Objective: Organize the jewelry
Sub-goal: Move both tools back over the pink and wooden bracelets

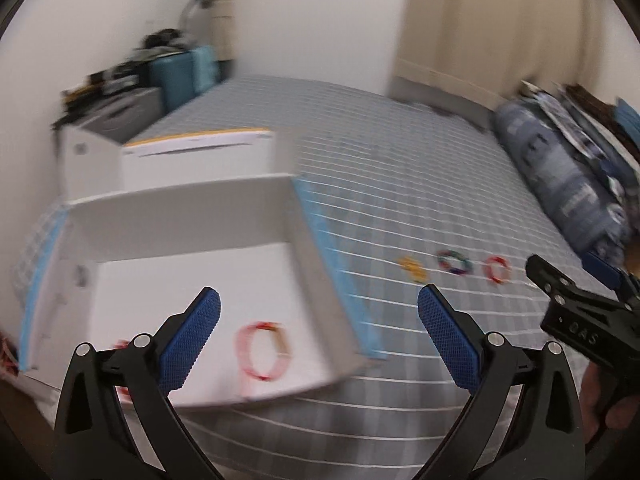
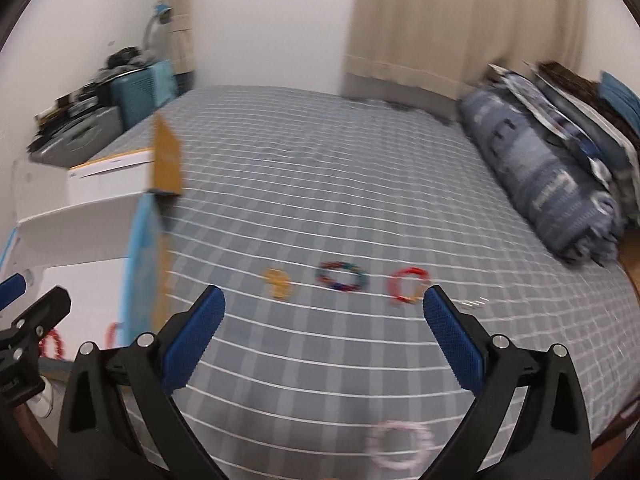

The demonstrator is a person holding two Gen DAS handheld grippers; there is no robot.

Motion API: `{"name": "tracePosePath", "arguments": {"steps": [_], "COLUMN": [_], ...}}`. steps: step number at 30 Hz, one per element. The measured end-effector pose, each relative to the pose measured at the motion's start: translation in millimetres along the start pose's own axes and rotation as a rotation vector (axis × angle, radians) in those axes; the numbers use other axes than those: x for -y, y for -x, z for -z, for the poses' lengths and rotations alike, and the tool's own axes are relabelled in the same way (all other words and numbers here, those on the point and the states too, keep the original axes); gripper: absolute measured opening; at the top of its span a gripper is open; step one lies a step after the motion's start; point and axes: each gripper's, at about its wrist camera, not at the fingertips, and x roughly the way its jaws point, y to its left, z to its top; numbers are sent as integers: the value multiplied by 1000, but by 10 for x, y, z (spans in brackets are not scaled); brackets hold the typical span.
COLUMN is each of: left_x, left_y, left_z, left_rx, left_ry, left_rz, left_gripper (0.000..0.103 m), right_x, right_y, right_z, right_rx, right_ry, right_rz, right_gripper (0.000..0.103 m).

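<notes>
A white open box (image 1: 188, 216) with light blue edges sits on the grey checked bed. A pink bracelet (image 1: 262, 350) lies on its floor, with something red (image 1: 122, 346) beside it, half hidden by a finger. My left gripper (image 1: 319, 300) hangs open and empty over the box's near right corner. On the bed to the right lie a yellow piece (image 2: 278, 282), a multicoloured bracelet (image 2: 342, 276) and a red bracelet (image 2: 408, 284) in a row. My right gripper (image 2: 324, 298) is open and empty just short of them. A pale pink bracelet (image 2: 400, 448) lies under it.
A second white box (image 1: 192, 160) with a yellow rim stands behind the first. Rolled blue bedding (image 2: 544, 176) lines the bed's right side. Cases and clutter (image 1: 132, 80) crowd the far left corner by the wall. A thin pale item (image 2: 474, 303) lies beside the red bracelet.
</notes>
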Motion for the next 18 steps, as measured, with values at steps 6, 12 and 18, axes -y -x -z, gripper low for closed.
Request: {"name": "tracePosePath", "arguments": {"steps": [6,12,18], "left_x": [845,1499,1898], "left_y": [-222,-509,-746], "left_z": [262,577,891], "left_rx": [-85,-155,-218], "left_ry": [-129,-212,-260], "left_rz": [128,173,173], "left_gripper": [97,97,97], "right_x": [994,1670,2114], "right_y": [-155,-384,-684], "right_z": [230,581,922], "right_rx": [-75,-128,-194], "right_ry": [-88,-147,-176], "right_rz": [42,108,144], "right_gripper": [95,95,95]}}
